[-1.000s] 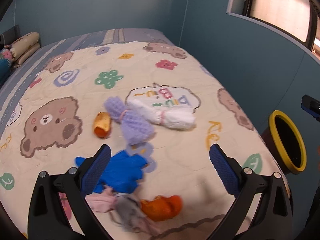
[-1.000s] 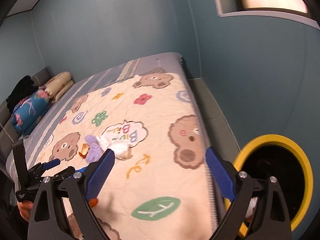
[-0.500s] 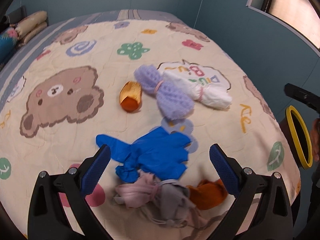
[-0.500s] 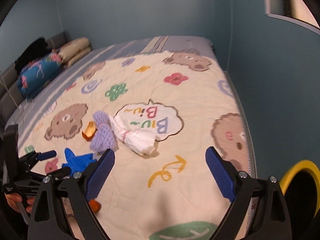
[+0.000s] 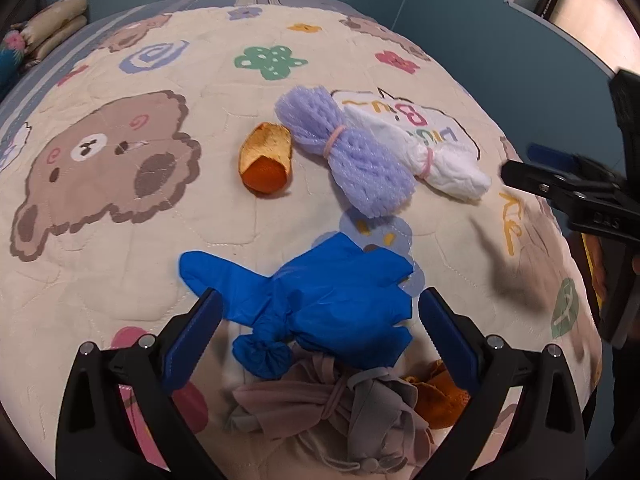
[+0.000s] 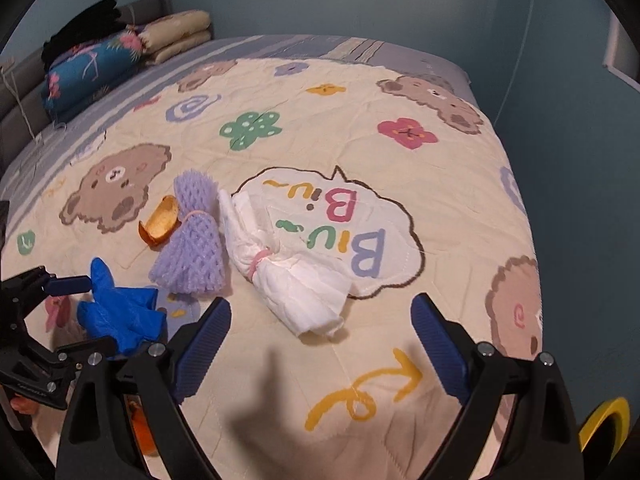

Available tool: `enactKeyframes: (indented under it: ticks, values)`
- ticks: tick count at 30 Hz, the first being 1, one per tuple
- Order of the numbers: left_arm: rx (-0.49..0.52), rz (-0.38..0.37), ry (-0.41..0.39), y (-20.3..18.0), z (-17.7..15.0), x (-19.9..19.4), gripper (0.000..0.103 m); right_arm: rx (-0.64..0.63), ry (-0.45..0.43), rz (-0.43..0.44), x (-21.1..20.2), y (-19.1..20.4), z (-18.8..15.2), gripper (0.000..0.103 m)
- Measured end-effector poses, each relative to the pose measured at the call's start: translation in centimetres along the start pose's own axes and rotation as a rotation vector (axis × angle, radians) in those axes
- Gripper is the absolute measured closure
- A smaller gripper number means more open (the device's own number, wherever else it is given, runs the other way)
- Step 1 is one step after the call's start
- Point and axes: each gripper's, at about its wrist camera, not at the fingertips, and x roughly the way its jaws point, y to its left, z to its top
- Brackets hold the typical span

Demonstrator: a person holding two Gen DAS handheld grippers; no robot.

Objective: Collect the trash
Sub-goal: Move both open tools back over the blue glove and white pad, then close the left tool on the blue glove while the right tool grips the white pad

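Trash lies on a cartoon quilt. My left gripper is open, with the blue glove between its fingers. Behind the glove are an orange peel, a purple foam net and a white tied wad. A pink-grey cloth bundle and another orange peel lie under the left gripper. My right gripper is open and empty, just in front of the white wad. The bin's yellow rim shows at the lower right.
Pillows and a blue floral bolster lie at the head of the bed. Blue walls close in on the far and right sides. The bed edge drops off on the right, beside the bin.
My left gripper moved forward and down until the blue glove sits between its fingers. My right gripper swung left from the bin toward the white wad.
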Motion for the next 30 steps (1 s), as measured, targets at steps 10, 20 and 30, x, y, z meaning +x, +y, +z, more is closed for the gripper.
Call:
enactKeyframes:
  ticks: [10,20,30]
  values:
    - [-0.002,-0.06,0.053,0.4,0.1,1.7,0.026,-0.135,0.071,-0.038,4.3,1.9,1.3,0.02]
    - [-0.006,-0.081,0.066,0.7,0.1,2.0,0.065,-0.152,0.166,-0.01,7.5,2.8,1.0,0.056]
    - [-0.027,-0.095,0.04,1.1,0.2,0.5,0.076,-0.07,0.192,0.089,6.5,2.9,0.9,0.089]
